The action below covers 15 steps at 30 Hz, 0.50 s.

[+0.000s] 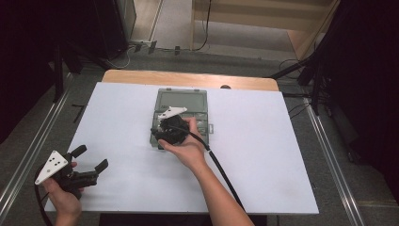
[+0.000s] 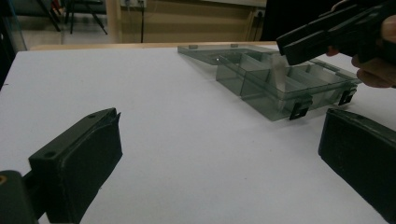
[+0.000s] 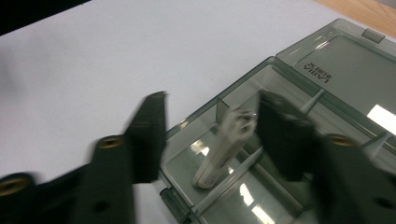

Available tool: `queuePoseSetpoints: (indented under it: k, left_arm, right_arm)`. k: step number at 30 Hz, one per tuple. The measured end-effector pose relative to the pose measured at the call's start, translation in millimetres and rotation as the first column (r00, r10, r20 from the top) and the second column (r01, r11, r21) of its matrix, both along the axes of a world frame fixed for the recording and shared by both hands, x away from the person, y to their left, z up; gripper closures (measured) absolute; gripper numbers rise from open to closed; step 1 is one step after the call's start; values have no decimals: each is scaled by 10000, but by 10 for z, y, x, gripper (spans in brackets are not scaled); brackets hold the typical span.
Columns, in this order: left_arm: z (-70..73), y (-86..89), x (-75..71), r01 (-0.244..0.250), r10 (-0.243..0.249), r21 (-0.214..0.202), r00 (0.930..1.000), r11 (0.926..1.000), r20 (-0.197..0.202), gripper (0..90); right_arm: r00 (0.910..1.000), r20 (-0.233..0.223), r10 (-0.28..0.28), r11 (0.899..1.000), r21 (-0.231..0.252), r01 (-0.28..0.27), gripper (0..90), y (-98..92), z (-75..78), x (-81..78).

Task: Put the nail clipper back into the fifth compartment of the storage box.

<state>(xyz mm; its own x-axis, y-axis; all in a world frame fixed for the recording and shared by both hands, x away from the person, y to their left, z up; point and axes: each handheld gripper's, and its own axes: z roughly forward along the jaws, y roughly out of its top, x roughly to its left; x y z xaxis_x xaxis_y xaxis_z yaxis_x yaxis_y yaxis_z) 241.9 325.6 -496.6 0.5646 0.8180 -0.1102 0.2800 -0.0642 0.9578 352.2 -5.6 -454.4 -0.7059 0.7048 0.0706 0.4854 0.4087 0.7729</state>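
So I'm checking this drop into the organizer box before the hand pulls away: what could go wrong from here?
1. The white piece leans tilted on a divider between the open right gripper jaws; it may topple into another compartment.
2. Those jaws hang low over the box, so pulling away carelessly could catch a wall and shift the box.
3. The lid lies open flat behind; a bump there could jolt the box.

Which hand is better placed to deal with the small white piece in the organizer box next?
Right. The right tool is open directly over the white piece in the organizer box; the left tool sits far off at the table's near-left corner.
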Motion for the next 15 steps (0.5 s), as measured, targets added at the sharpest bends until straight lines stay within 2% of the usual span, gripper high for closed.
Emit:
queuePoseSetpoints:
  k: [1,2,3,4,5,7,10,15]
  left_arm:
    - [0,-1,0,0,0,3,10000,10000,-6,0]
    - [0,-1,0,0,0,3,10000,10000,-6,0]
    - [0,-3,-1,-4,4,20,10000,10000,-5,0]
    - [0,-3,0,3,-3,31,10000,10000,-1,0]
    - [0,-4,0,-7,7,24,10000,10000,-6,0]
    - [0,-4,1,-9,9,34,10000,10000,1,0]
    - [-1,-7,3,2,-3,68,10000,10000,7,0]
    - [-1,-7,3,-5,5,105,10000,9999,7,0]
  right_arm:
    - [9999,-90,-114,9998,-148,113,310,-10,18,-15]
    - [9999,-90,-114,9998,-148,113,310,-10,18,-15]
    - [9968,504,-615,9963,-561,644,233,-30,43,-91]
    - [9927,917,-788,9936,-733,856,207,-54,55,-137]
    - [9903,1070,-884,9933,-652,957,185,-84,67,-170]
    - [9938,912,-633,9977,-186,653,134,-178,86,-197]
    - [9938,863,-705,9974,181,692,112,-305,106,-247]
    - [9939,845,-705,9964,520,663,28,-508,108,-333]
